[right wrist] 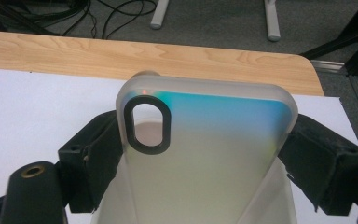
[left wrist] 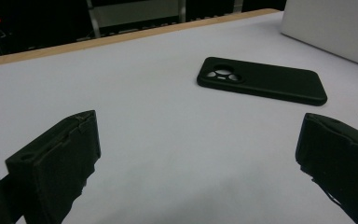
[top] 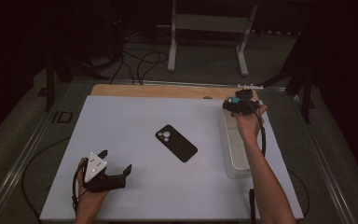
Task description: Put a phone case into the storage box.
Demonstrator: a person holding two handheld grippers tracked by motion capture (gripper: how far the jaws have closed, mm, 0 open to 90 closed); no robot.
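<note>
A frosted, see-through phone case (right wrist: 205,158) with a blue sheen and a dark-rimmed camera cut-out is gripped by its two long sides between the jaws of my right gripper (right wrist: 207,135). That right gripper (top: 240,105) is held up at the far right of the white mat (top: 135,186). A black phone case (top: 176,143) lies back up in the middle of the mat, camera holes toward the far left. My left gripper (top: 116,161) rests at the near left, jaws wide open with nothing between them. From the left gripper (left wrist: 198,126), the black phone case (left wrist: 263,79) lies ahead.
A pale translucent box (top: 235,154) lies along the mat's right side under the right hand; its wall (left wrist: 335,28) shows at the upper right. A strip of bare wooden tabletop (top: 158,90) runs behind the mat. Cables and a metal stand (top: 205,28) are on the floor beyond.
</note>
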